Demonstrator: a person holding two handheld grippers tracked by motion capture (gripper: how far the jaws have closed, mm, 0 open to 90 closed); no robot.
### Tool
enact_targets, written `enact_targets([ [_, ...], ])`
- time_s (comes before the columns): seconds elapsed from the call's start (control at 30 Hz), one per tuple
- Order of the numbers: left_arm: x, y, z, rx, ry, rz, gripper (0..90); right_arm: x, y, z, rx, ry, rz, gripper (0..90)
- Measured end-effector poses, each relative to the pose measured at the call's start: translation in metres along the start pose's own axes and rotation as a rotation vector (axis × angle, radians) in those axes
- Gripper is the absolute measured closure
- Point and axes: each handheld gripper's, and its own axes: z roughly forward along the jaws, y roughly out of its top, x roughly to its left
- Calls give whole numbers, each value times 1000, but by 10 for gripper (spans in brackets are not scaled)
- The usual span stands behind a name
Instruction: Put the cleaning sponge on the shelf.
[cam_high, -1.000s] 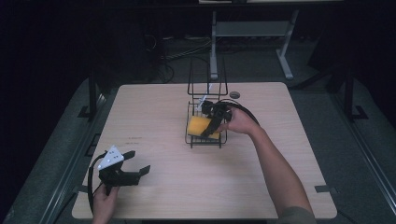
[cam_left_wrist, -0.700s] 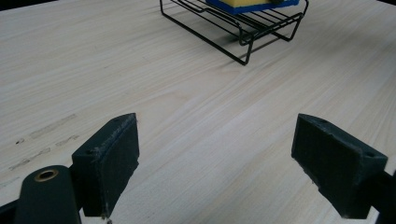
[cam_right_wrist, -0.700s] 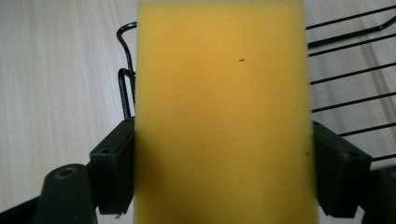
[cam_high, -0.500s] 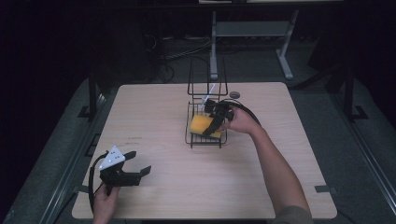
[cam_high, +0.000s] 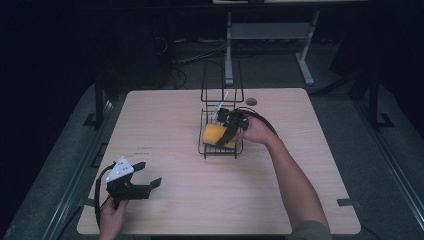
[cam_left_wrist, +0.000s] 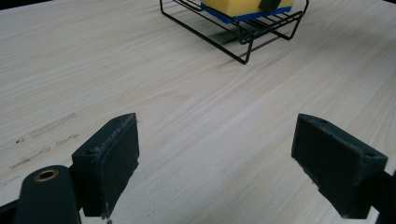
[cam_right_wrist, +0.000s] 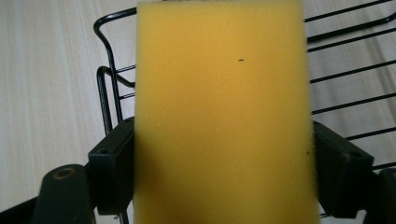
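The room around you was dark, and the pale wooden table (cam_high: 165, 125) took the light. Your right gripper (cam_high: 226, 136) sat at the wire rack (cam_high: 220, 112) near the middle of the table, its two jaws pressed against the long sides of the yellow sponge (cam_right_wrist: 224, 116), which it held flat over the rack's lower tray. The sponge had a blue underside, seen from the left gripper view, and lay on or just above the tray wires; I could not tell which. Your left gripper (cam_high: 145, 181) rested near the table's front left corner, well apart from the rack, with its jaws spread wide and only bare tabletop between them.
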Motion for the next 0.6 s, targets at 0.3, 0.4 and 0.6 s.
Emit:
enact_targets([
  [0.3, 1, 0, 0, 2, 2, -4, 145, -2, -1, 3, -6, 7, 4, 194],
  [0.4, 1, 0, 0, 2, 2, 1, 145, -2, -1, 3, -7, 7, 4, 190],
  [0.6, 0, 0, 1, 3, 1, 3, 145, -2, -1, 2, -15, 8, 9, 171],
])
